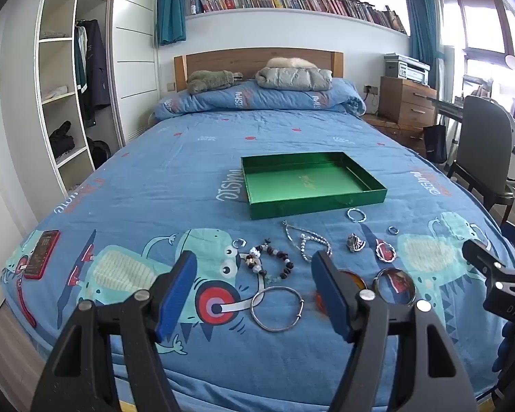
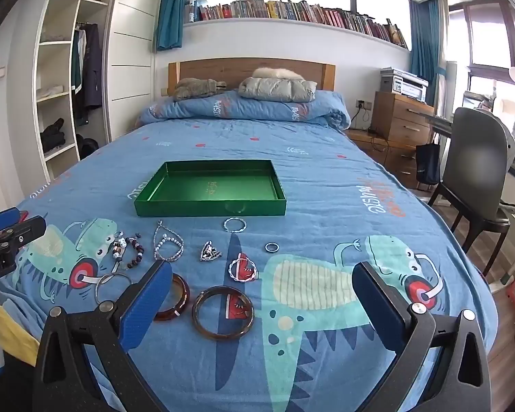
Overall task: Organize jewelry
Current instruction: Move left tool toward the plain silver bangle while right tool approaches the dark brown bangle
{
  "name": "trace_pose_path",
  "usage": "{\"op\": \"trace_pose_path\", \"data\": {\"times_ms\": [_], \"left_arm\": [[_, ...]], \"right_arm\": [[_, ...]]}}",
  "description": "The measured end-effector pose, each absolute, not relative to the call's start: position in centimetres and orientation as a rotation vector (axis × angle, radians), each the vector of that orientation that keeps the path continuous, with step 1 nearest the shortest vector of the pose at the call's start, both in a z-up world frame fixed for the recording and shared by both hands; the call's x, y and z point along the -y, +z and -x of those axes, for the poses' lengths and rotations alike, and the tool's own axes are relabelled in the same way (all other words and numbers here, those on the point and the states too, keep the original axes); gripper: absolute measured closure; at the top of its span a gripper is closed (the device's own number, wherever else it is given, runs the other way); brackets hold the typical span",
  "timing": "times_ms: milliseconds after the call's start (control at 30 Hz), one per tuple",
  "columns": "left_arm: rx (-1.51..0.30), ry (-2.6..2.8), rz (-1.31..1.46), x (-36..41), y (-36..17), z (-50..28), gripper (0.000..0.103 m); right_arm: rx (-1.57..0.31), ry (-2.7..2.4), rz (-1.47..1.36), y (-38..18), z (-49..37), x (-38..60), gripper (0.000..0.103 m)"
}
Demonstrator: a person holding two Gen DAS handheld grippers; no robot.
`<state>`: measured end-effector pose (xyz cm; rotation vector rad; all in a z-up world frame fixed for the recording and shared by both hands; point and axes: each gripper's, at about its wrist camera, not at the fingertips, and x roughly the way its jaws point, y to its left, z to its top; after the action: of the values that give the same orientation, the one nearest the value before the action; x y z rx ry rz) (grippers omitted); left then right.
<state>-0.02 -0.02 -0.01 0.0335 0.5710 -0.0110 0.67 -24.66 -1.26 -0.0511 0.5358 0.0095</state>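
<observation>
An empty green tray (image 1: 360, 196) (image 2: 209, 206) lies on the blue bedspread. In front of it jewelry is spread out: a beaded bracelet (image 1: 285, 269) (image 2: 138, 255), a silver necklace (image 1: 304, 240) (image 2: 168, 243), a thin silver bangle (image 1: 278, 308) (image 2: 112, 283), two amber bangles (image 2: 222, 313) (image 2: 175, 297), twisted silver rings (image 1: 356, 214) (image 2: 235, 224), a small ring (image 2: 272, 247) and a brooch (image 2: 209, 251). My left gripper (image 1: 254, 279) is open above the silver bangle and beads. My right gripper (image 2: 262, 290) is open wide above the amber bangle.
A red phone (image 1: 41, 254) lies on the bed's left edge. A chair (image 2: 473, 171) and a wooden dresser (image 2: 401, 116) stand to the right. A folded duvet (image 2: 243, 108) and the headboard are at the far end. Wardrobe shelves (image 1: 61, 96) are left.
</observation>
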Motion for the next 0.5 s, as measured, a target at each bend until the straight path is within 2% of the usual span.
{"op": "trace_pose_path", "data": {"times_ms": [500], "left_arm": [[-0.589, -0.020, -0.019, 0.23, -0.25, -0.15, 0.035]], "right_arm": [[-0.505, 0.032, 0.032, -1.29, -0.38, 24.82, 0.000]]}}
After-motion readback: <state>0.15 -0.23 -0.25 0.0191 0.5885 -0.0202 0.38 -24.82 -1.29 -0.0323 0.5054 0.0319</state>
